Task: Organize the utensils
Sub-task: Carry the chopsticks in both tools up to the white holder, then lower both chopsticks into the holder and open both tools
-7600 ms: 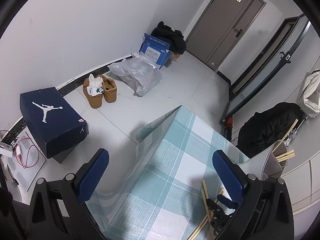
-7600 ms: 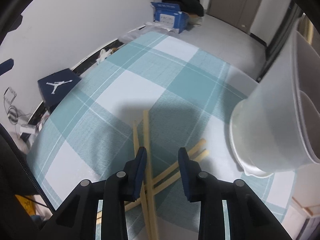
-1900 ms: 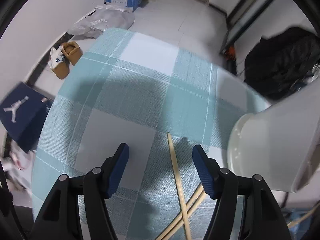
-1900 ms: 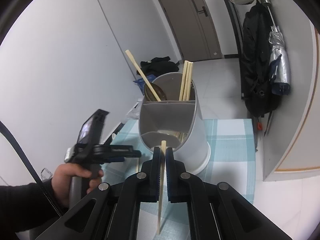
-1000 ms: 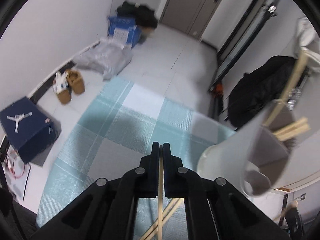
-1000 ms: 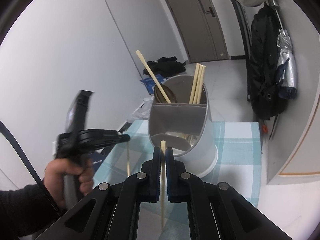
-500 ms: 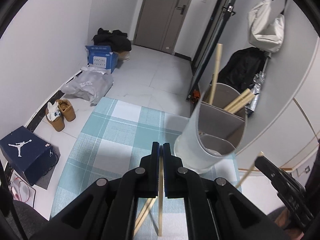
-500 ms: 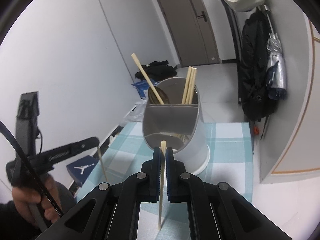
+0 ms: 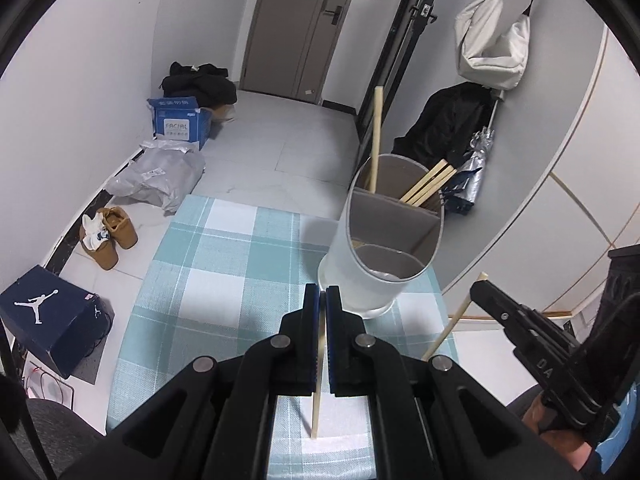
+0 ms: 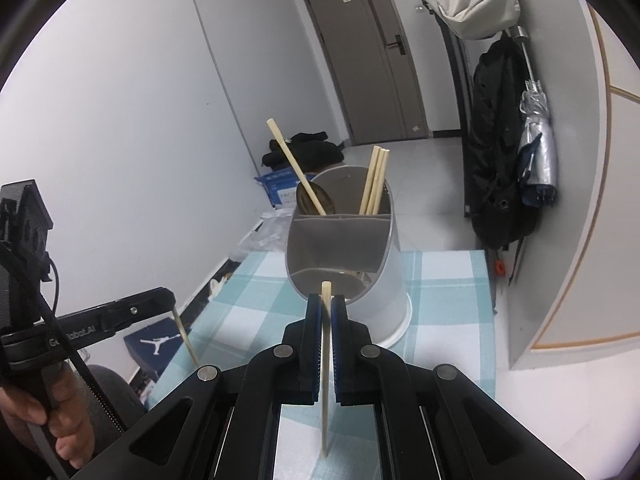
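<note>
Pale tiled floor, grey walls and a brown door surround a small worktop point(image 9: 224, 264) covered in a teal-and-white checked cloth, on which a white divided utensil holder point(image 9: 372, 276) stands near the far right corner. Part of the sorting looks done: the holder's rear compartments already carry one single chopstick point(image 10: 296, 168) leaning left and a bunch of three chopsticks point(image 10: 374, 184) leaning right, while the front compartment nearest both cameras seems to hold nothing upright. Two more sticks are in the air. The left gripper point(image 9: 322, 300) has its jaws pressed fully together on a chopstick point(image 9: 317, 400) that hangs down below them over the cloth, short of the holder. The right gripper point(image 10: 326, 308) likewise has its jaws clamped on another chopstick point(image 10: 325, 380), its upper tip poking just above the pads and lined up with the holder's front opening. From the left wrist view the right tool and its stick show off the worktop's right edge. What remains, by my reading, is to lower both sticks into a compartment and let go; whether more utensils lie on the cloth beneath the tools cannot be told.
</note>
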`<state>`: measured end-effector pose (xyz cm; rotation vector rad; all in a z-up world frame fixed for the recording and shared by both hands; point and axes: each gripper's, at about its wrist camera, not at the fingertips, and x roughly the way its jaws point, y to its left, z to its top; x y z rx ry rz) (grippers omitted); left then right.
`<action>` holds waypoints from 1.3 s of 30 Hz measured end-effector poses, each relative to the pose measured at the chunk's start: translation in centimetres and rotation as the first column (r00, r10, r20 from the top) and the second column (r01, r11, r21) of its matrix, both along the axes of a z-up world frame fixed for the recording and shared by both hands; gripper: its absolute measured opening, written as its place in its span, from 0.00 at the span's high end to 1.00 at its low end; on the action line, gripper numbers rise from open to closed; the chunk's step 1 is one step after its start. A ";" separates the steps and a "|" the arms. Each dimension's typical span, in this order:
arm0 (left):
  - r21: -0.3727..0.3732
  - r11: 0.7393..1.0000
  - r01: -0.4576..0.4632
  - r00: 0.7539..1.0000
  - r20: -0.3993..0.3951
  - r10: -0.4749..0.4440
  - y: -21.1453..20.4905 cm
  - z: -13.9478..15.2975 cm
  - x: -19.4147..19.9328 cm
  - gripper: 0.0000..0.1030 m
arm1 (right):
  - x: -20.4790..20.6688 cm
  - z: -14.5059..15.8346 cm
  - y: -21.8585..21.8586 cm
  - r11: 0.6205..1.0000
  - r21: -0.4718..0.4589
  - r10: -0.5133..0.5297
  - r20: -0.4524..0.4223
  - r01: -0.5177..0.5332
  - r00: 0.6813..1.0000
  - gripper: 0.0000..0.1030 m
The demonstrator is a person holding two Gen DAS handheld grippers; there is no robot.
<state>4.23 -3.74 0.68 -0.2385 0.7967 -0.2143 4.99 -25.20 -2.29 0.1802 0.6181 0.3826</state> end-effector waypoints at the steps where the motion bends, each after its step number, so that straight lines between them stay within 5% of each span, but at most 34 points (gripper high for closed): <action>1: -0.003 1.000 0.005 1.000 0.006 -0.005 0.0 0.3 -0.1 1.00 | -0.1 0.1 0.0 1.000 -0.001 -0.004 0.002 0.004 1.000 0.96; 21: 0.062 0.990 0.124 0.986 0.103 -0.130 -1.8 5.9 0.1 1.00 | 0.2 2.1 -1.2 0.998 0.052 -0.035 0.040 0.033 0.999 0.96; 39: -0.031 0.984 0.173 0.974 0.156 -0.166 -2.5 12.5 3.5 1.00 | 1.9 12.2 -4.5 0.990 0.129 -0.078 0.202 0.052 0.976 0.96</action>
